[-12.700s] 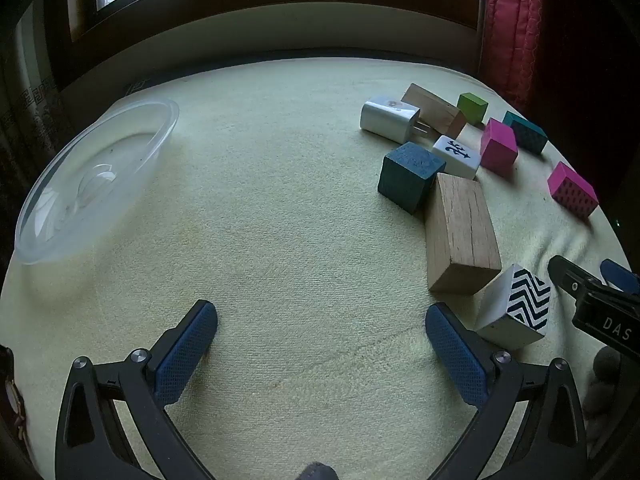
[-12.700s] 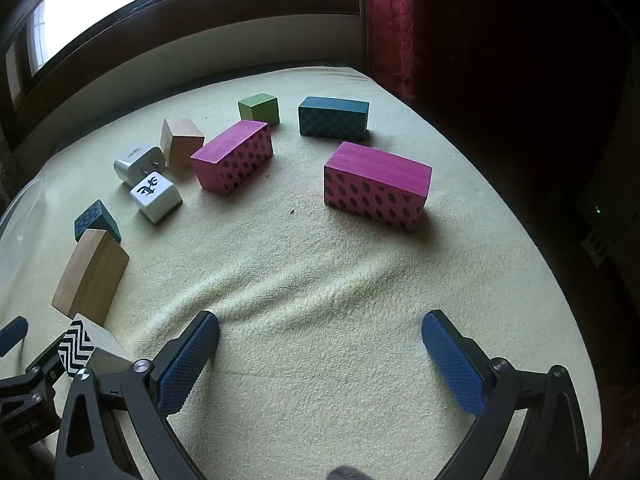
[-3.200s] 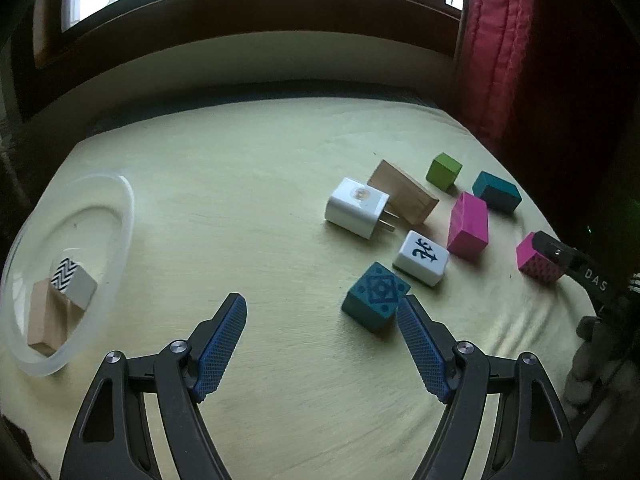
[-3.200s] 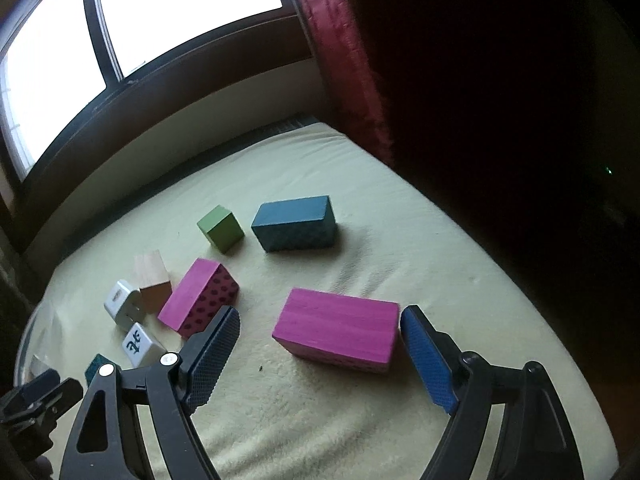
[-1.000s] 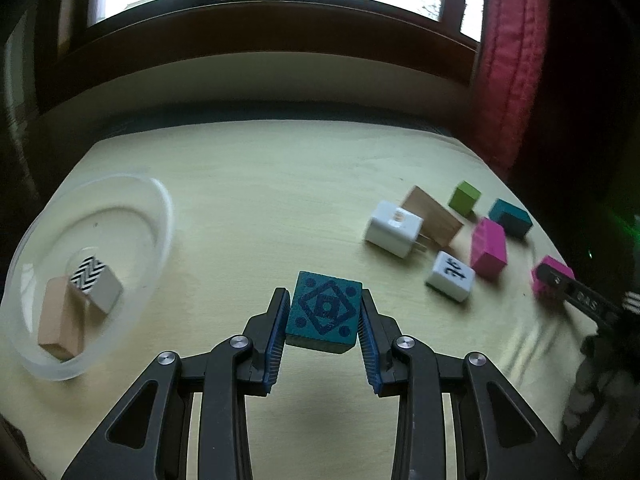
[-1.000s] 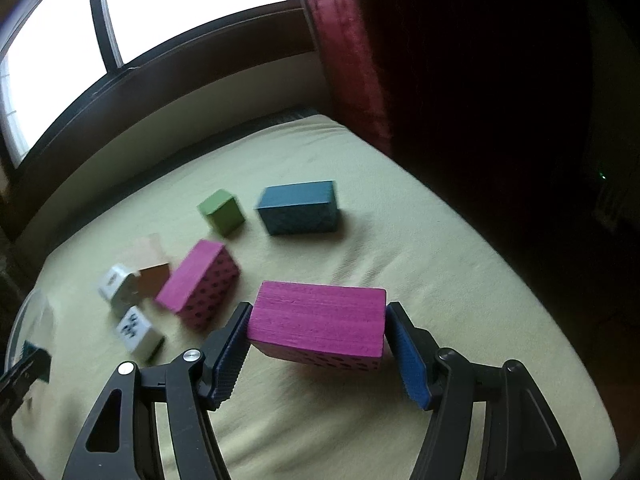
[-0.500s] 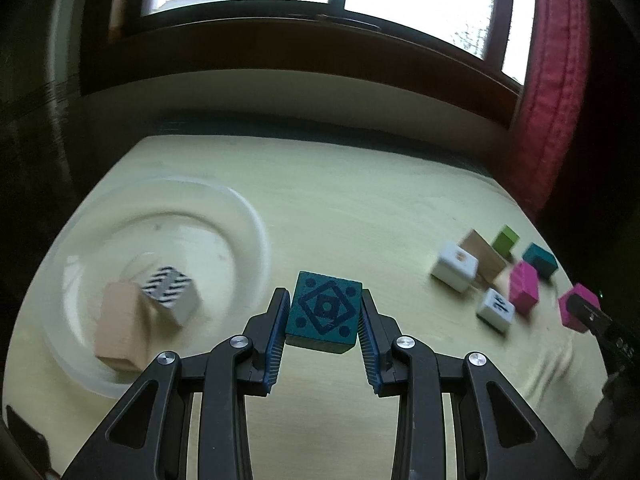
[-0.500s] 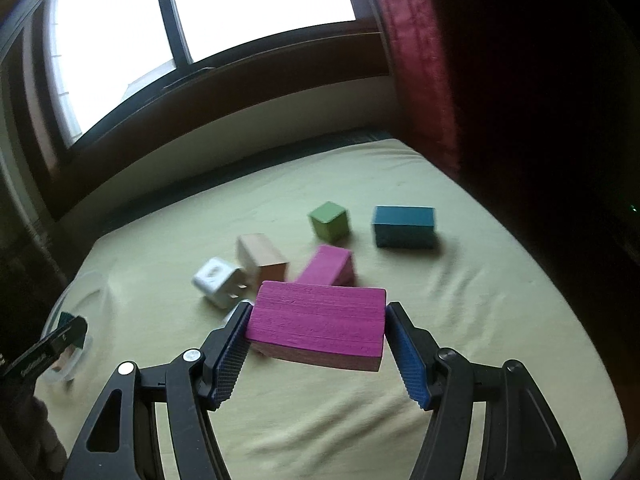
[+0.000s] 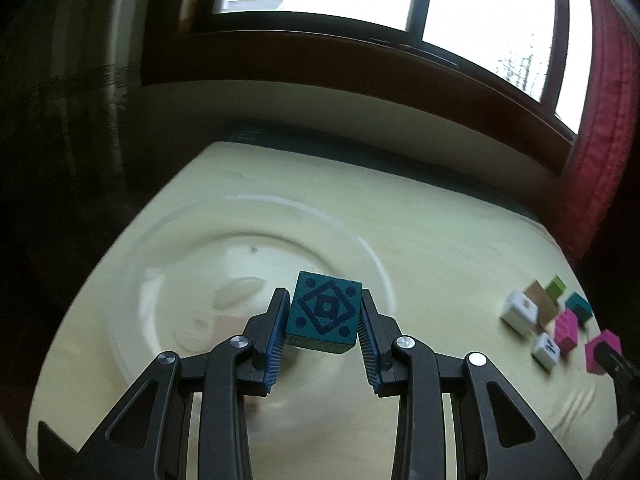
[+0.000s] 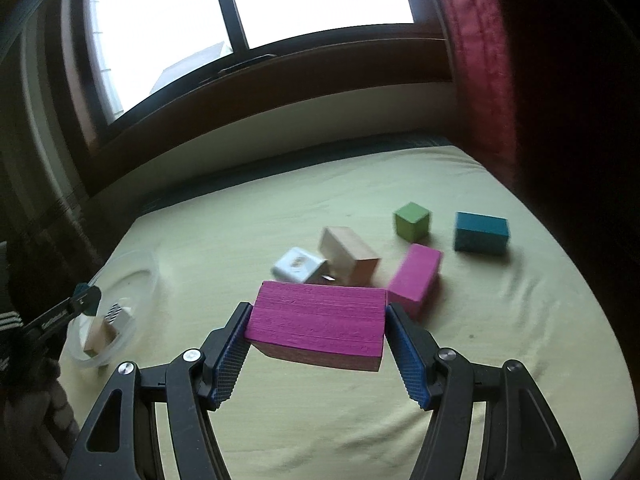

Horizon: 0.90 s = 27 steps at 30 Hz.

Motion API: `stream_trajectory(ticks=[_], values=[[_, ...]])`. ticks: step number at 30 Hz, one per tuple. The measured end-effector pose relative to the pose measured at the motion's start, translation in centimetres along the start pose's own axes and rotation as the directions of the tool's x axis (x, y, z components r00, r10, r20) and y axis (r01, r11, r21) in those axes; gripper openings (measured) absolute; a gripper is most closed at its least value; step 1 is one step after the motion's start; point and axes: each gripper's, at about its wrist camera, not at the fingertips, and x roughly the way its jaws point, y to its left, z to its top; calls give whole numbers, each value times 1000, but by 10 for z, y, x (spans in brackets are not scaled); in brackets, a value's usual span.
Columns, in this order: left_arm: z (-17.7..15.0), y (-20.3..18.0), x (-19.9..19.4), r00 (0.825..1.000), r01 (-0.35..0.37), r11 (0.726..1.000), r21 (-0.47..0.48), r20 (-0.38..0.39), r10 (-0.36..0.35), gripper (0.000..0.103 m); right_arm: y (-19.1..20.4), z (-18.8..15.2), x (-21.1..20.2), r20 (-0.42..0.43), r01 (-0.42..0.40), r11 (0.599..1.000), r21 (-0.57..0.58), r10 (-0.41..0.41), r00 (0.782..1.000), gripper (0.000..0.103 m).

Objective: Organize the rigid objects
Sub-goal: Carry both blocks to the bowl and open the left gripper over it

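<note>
My left gripper [image 9: 323,326] is clamped on the teal cube [image 9: 324,316], held above the clear bowl [image 9: 168,240]. Right gripper [image 10: 316,330] grips the magenta block [image 10: 318,322], off the cloth. Only the right view shows the zigzag cube [image 10: 117,314] and wooden block [image 10: 98,336] inside the bowl; the left view blurs them.
</note>
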Motion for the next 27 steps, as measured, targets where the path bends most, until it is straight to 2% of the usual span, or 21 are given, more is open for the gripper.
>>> stream_trajectory(ticks=[13, 17, 18, 19, 21, 27], values=[[8, 51, 6, 995, -102, 990, -96, 9, 103, 35, 50, -2, 13, -27, -84, 994, -72, 82, 996, 69], [10, 61, 6, 994, -111, 986, -126, 1, 112, 36, 66, -3, 17, -38, -110, 989, -96, 107, 994, 69], [11, 62, 6, 993, -113, 985, -133, -1, 114, 38, 70, -4, 17, -40, -118, 988, -102, 114, 993, 69], [12, 64, 5, 993, -114, 983, -142, -2, 114, 49, 73, -4, 18, -42, -126, 986, -106, 122, 992, 69], [13, 69, 2, 994, -106, 981, -165, 4, 108, 63, 79, -5, 18, -45, -142, 983, -117, 138, 989, 69], [22, 86, -10, 993, -100, 971, -217, 38, 111, 64, 103, -7, 23, -64, -190, 969, -155, 182, 981, 69]])
